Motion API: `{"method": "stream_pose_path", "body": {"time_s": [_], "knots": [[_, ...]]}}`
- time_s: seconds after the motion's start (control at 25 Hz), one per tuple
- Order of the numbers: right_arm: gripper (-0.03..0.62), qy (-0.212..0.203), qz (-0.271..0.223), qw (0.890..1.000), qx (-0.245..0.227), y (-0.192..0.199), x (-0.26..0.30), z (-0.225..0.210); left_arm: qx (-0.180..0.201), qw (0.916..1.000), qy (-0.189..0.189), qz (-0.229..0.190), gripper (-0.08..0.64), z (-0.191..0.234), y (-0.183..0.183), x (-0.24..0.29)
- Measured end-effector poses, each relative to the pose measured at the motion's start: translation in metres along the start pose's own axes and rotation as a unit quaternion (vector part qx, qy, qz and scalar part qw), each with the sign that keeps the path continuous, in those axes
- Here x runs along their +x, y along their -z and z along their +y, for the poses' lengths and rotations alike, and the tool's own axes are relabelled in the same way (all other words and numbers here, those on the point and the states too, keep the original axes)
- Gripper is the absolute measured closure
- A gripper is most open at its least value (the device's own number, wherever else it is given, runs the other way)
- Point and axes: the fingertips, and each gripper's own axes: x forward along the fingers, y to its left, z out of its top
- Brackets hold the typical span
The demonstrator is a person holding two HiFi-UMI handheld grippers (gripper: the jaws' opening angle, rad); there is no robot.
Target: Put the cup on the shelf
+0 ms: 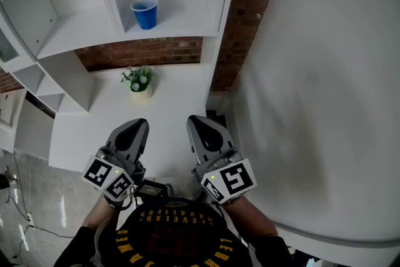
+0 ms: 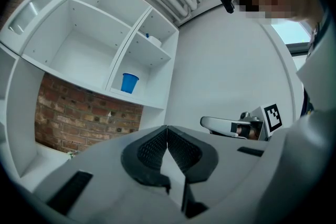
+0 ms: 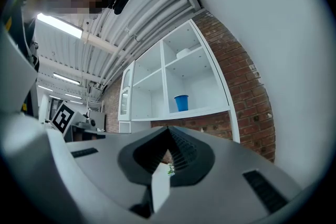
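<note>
A blue cup (image 1: 145,12) stands upright in the right-hand compartment of the white shelf (image 1: 178,25), alone on its board. It also shows far off in the left gripper view as the cup (image 2: 129,82) and in the right gripper view as the cup (image 3: 181,102). Both grippers hover low over the white counter, well short of the shelf. My left gripper (image 1: 139,125) is shut, its pads meeting with nothing between them (image 2: 167,129). My right gripper (image 1: 198,121) sits beside it, also shut and empty (image 3: 169,131).
A small potted plant (image 1: 139,80) sits on the white counter (image 1: 175,109) under the shelf, in front of a brick wall (image 1: 156,51). A plain white wall (image 1: 325,72) closes the right side. A white object (image 3: 184,53) lies on the compartment above the cup.
</note>
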Motion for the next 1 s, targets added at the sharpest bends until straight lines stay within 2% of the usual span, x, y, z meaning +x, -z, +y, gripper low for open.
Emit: {"method": "stream_pose_path", "body": {"time_s": [0.36, 1.0], "knots": [[0.600, -0.013, -0.003, 1.000, -0.003, -0.0001, -0.0013, 0.0081, 0.009, 0.9999, -0.006, 0.009, 0.555, -0.0010, 0.0043, -0.0021], [0.600, -0.008, -0.003, 1.000, -0.001, 0.0005, -0.0042, 0.0000, 0.009, 0.9998, -0.009, 0.012, 0.555, -0.0012, 0.0054, 0.0030]]}}
